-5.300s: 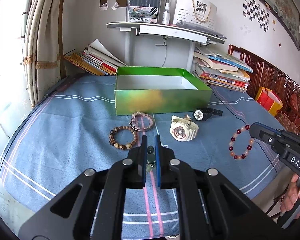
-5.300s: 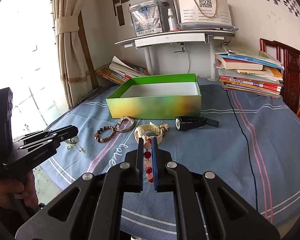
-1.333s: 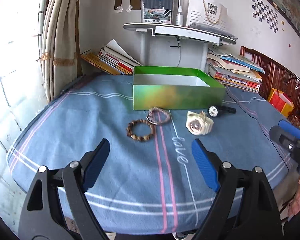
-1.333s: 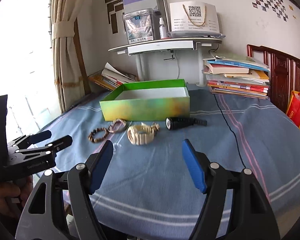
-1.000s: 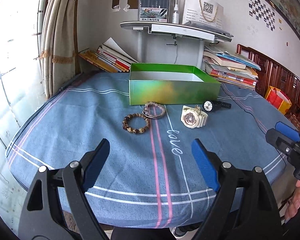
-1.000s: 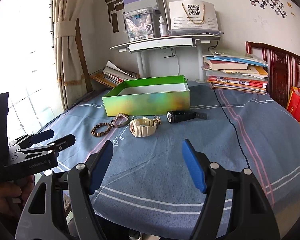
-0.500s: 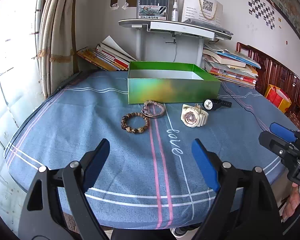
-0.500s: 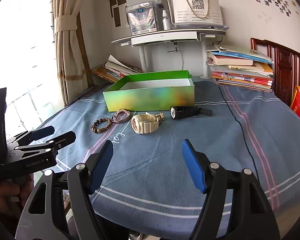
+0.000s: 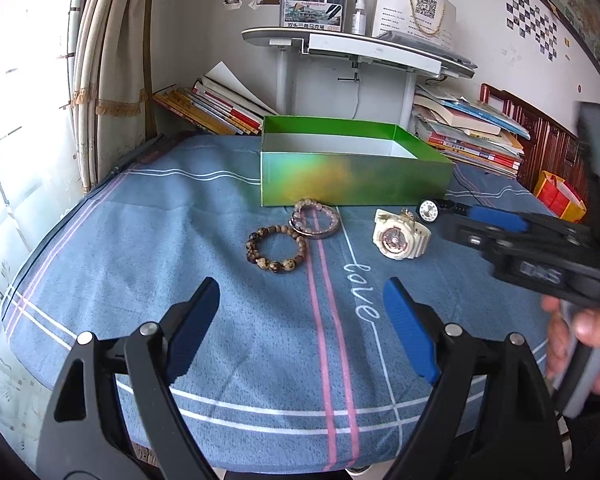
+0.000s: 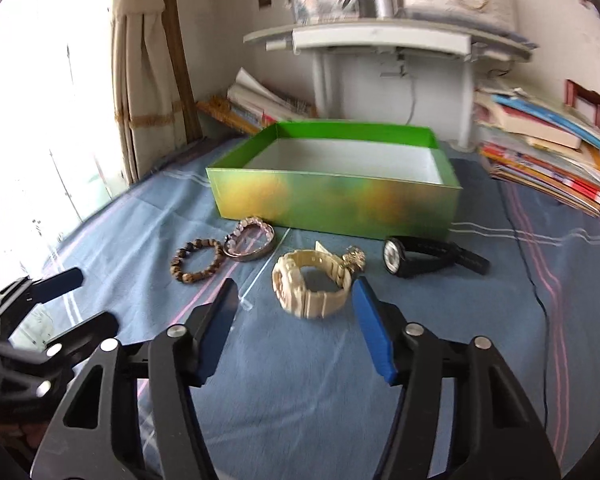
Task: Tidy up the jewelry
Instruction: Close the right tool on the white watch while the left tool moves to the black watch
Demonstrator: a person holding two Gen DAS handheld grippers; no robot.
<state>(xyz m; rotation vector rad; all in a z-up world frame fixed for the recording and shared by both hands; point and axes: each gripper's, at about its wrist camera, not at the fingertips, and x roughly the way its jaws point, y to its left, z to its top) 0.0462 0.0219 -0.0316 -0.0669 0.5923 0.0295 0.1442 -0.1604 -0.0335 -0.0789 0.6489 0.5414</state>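
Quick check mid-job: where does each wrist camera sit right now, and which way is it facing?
Left wrist: on the left gripper, facing the green box across the table; right gripper and hand at right.
Right wrist: on the right gripper, jaws just closing, empty, near the cream watch; left gripper at left.
Shared: box, cream watch, black watch, bracelets.

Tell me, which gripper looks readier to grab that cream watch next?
Probably the right gripper: the cream watch lies just ahead between its open, just-narrowing fingers. The left gripper is open over bare cloth, farther back.

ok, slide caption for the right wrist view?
Right gripper, jaws closing but empty, nears cream watch before green box.
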